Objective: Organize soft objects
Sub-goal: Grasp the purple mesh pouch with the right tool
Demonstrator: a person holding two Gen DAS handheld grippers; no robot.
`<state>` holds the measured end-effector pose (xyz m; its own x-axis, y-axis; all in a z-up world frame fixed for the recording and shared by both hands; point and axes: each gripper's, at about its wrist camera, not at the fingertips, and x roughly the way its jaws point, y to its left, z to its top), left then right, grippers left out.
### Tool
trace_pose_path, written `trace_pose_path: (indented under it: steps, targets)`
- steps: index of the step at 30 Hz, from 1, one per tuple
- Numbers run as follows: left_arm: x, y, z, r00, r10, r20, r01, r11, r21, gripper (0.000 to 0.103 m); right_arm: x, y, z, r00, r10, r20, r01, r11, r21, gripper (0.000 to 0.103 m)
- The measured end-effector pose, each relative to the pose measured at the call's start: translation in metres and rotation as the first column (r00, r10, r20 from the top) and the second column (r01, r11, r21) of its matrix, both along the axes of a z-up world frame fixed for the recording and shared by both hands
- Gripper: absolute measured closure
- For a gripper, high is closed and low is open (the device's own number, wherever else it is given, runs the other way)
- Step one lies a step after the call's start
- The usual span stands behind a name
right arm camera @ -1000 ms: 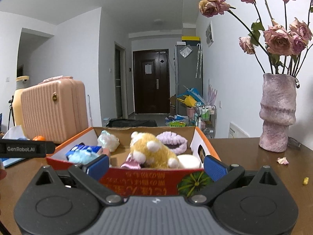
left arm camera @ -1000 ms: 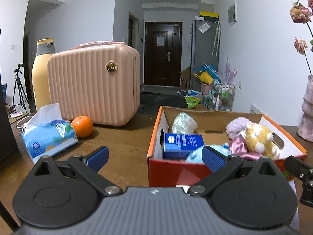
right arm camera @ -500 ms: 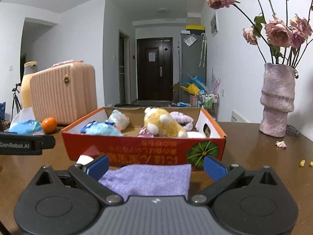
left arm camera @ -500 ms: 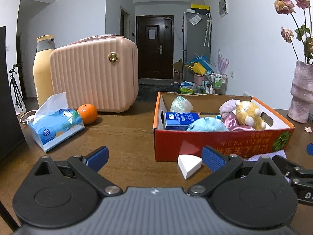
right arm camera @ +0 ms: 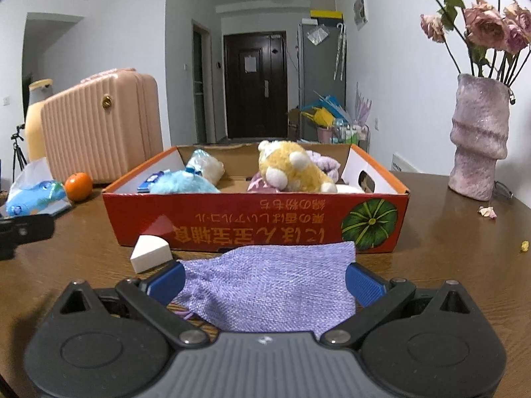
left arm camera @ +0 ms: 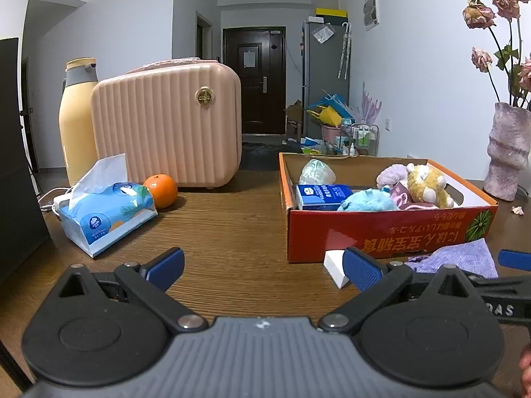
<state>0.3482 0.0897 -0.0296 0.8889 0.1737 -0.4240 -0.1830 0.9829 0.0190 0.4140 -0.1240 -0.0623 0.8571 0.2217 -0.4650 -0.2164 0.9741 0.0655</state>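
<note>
there, purple cloth (right arm camera: 272, 282) between the wide-spread right hand-held gripper (right arm camera: 265, 281) fingers

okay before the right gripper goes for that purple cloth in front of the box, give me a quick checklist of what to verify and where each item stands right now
1. Right gripper jaws open: ok, spread wide.
2. Purple cloth between the right gripper's jaws: ok, it lies flat on the table, spanning the gap.
3. Cloth free of other things: ok for the white wedge sponge, which sits apart to its left; its far edge against the red box: cannot tell.
4. Room in the box: ok, bare cardboard floor shows between the blue plush and yellow plush.
5. Left gripper out of the way: ok, open, empty, off to the left.
6. Right gripper's pads low enough to pinch the cloth: cannot tell.
</note>
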Motion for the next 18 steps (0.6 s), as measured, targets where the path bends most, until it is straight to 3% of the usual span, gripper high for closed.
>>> trace_pose_path:
  steps: [18]
  targets:
    - [0.010, 0.022, -0.009, 0.998, -0.009, -0.062, 0.008, 1.000, -0.019, 0.000, 0.041, 0.009, -0.016, 0.989, -0.024, -0.148, 0.024, 1.000, 0.002, 0.000]
